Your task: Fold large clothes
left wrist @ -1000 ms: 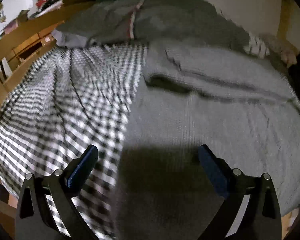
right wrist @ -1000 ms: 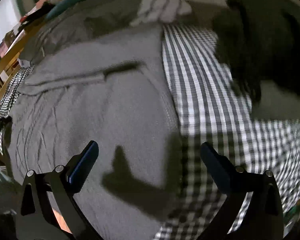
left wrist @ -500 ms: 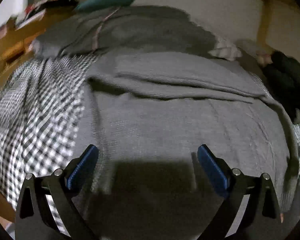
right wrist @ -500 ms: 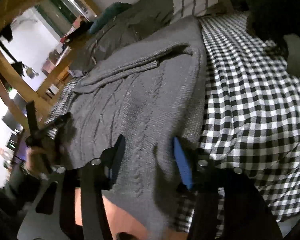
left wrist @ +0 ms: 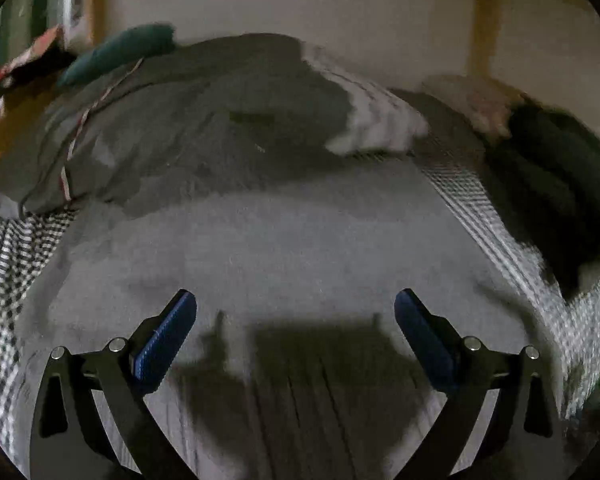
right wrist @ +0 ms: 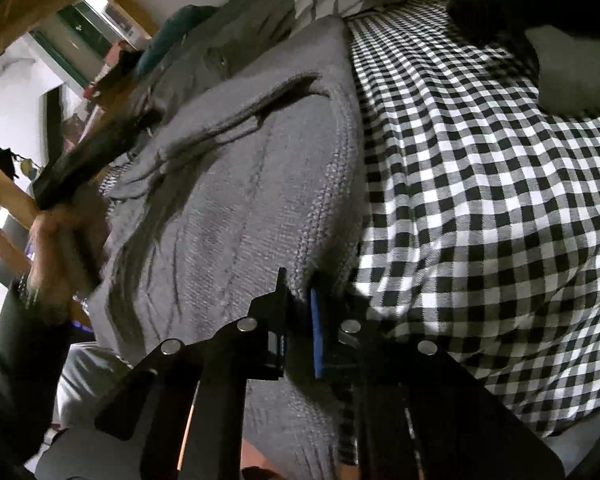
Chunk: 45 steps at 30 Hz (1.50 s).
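In the left wrist view, our left gripper [left wrist: 295, 322] hovers with its blue-padded fingers [left wrist: 166, 340] spread wide and nothing between them, over the grey cable-knit sweater [left wrist: 284, 248] laid flat on the bed, probably lining up for a hold of its own. Beyond lie a rumpled dark grey duvet [left wrist: 172, 128], a white striped pillow [left wrist: 374, 124] and a heap of dark clothing [left wrist: 556, 184] at the right, which could crowd a fold.

In the right wrist view, our right gripper [right wrist: 300, 320] has its fingers pressed together on the sweater's ribbed side edge [right wrist: 324, 216], likely to lift that edge. The black-and-white checked bedsheet [right wrist: 480, 184] lies just beside; the fingers could catch it too. At the left, a hand [right wrist: 56, 236] holds the other gripper's handle.
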Tool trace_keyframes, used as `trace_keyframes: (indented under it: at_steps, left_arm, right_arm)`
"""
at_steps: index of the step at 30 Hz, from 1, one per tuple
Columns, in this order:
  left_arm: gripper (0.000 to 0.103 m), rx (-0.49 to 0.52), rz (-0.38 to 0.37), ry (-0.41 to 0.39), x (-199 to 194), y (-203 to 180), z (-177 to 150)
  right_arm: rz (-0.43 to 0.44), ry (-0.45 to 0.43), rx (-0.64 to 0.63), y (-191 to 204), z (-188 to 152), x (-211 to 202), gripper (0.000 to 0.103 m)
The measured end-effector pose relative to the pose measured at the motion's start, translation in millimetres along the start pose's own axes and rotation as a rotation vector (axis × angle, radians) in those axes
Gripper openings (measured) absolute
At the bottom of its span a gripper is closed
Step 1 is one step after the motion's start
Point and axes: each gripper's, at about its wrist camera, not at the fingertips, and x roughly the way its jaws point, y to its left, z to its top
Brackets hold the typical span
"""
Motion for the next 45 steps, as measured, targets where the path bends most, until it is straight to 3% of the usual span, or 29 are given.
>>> trace_keyframes:
  at_steps: [2, 5, 6, 7, 9, 12, 14, 19, 21, 23, 25, 26, 27, 28, 33, 36, 39, 40, 41, 42, 45]
  left_arm:
    - [0.097, -0.061, 0.059, 0.032, 27.8, 20.1, 18.8]
    - [0.097, -0.126, 0.06, 0.263, 86.6, 41.9, 18.6]
    - [0.098, -0.112, 0.059, 0.296, 101.7, 43.4, 11.3]
    - [0.099, -0.057, 0.075, 0.239, 101.0, 37.9, 6.5]
    - [0.099, -0.051, 0.086, 0.215, 100.5, 35.0, 2.7]
    - [0.099, -0.064, 0.073, 0.204, 100.2, 36.0, 0.7]
    - [0.099, -0.063, 0.07, 0.204, 98.9, 35.4, -1.5]
    - [0.098, -0.076, 0.024, 0.204, 84.4, 48.5, 7.0]
    - [0.098, -0.112, 0.083, 0.068, 50.5, 65.0, 15.6]
    - [0.098, -0.14, 0.15, 0.011, 32.9, 83.1, 23.8]
    - [0.098, -0.126, 0.152, 0.126, 51.3, 96.7, 25.4]
    - [0.098, -0.102, 0.11, 0.269, 79.8, 101.2, 17.9]
    - [0.099, -0.065, 0.101, 0.326, 97.5, 101.2, 7.7]
    - [0.099, -0.016, 0.106, 0.225, 93.1, 98.2, 1.9]
    - [0.098, -0.105, 0.011, 0.113, 66.4, 123.5, -3.2]
    - [0.098, -0.13, 0.08, 0.023, 35.8, 148.4, 2.6]
    - [0.098, -0.176, 0.138, 0.086, 37.5, 185.1, 2.6]
    - [0.098, -0.177, 0.104, 0.213, 61.7, 195.5, -6.2]
    - [0.098, -0.15, 0.084, 0.254, 75.1, 197.6, -14.6]
    - [0.098, -0.134, 0.082, 0.203, 70.7, 197.3, -16.9]
    - [0.098, -0.159, 0.043, 0.19, 63.3, 205.2, -20.0]
  right_arm:
    - [-0.005, 0.011, -0.006, 2.1, 0.8, 3.3, 0.011]
    - [-0.014, 0.021, 0.027, -3.0, 3.0, 12.6, 0.012]
    - [-0.008, 0.02, 0.033, -3.2, 5.0, 15.5, 0.012]
    - [-0.008, 0.018, 0.033, -2.7, 5.7, 16.5, 0.011]
    - [0.017, -0.002, 0.03, 0.2, 9.0, 15.6, 0.009]
    - [0.217, -0.12, 0.052, 17.0, 21.6, -0.2, 0.008]
    - [0.279, -0.162, 0.038, 33.9, 31.7, -8.1, 0.008]
    - [0.34, -0.203, -0.07, 91.1, 54.3, -4.7, 0.008]
    - [0.357, -0.205, -0.106, 107.0, 59.4, 1.9, 0.008]
    - [0.372, -0.194, -0.143, 121.9, 59.8, 9.7, 0.008]
    - [0.378, -0.159, -0.202, 144.5, 56.5, 21.3, 0.008]
    - [0.367, -0.147, -0.241, 154.6, 55.3, 27.6, 0.008]
    - [0.355, -0.132, -0.287, 169.5, 48.7, 33.4, 0.008]
    - [0.357, -0.121, -0.314, 181.0, 46.5, 38.9, 0.008]
    - [0.42, -0.108, -0.407, 231.0, 48.1, 67.8, 0.008]
    - [0.469, -0.113, -0.442, 253.0, 53.0, 75.4, 0.008]
    - [0.493, -0.117, -0.463, 272.3, 53.4, 80.1, 0.008]
    - [0.507, -0.119, -0.467, 278.3, 55.7, 81.6, 0.008]
    - [0.518, -0.122, -0.471, 284.1, 57.4, 83.3, 0.008]
    - [0.53, -0.125, -0.477, 290.5, 58.2, 83.4, 0.009]
    - [0.565, -0.137, -0.524, 318.0, 54.9, 81.7, 0.009]
